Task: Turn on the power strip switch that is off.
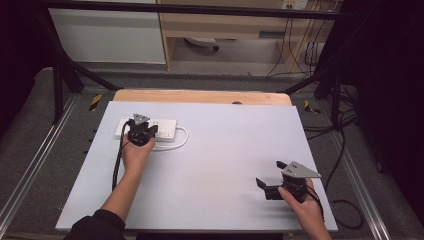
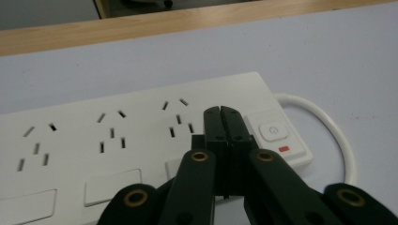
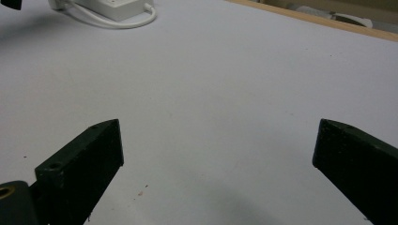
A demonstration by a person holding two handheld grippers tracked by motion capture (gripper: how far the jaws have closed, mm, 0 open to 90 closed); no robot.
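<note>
From the high view, a white power strip [image 1: 150,129] is seen at about ten o'clock on the pale grey surface [image 1: 220,165], with its white cord [image 1: 183,138] looped off its right end. The left hand-held gripper [image 1: 140,131] is held over the strip, hiding its middle; its jaw state cannot be read from here. The right hand-held gripper [image 1: 270,186] is held at about four o'clock, well apart from the strip, its jaws spread. A wooden edge [image 1: 200,96] is seen along the far side of the surface.

In the left gripper view, detail lost from above is given: the left hand-held gripper [image 2: 220,110] is closed, jaws pressed together with nothing between them, tips just above the strip [image 2: 117,136] beside its rounded square switch [image 2: 273,131]. A small red mark [image 2: 283,149] sits below the switch. The strip is smooth, glossy plastic with slotted sockets; the jaws are matte black with brass-coloured rivets.

In the right gripper view, the right hand-held gripper [image 3: 218,145] is shown wide open over bare, matte surface [image 3: 211,93]. The strip [image 3: 112,7] and cord [image 3: 117,22] are seen far off at eleven o'clock.
</note>
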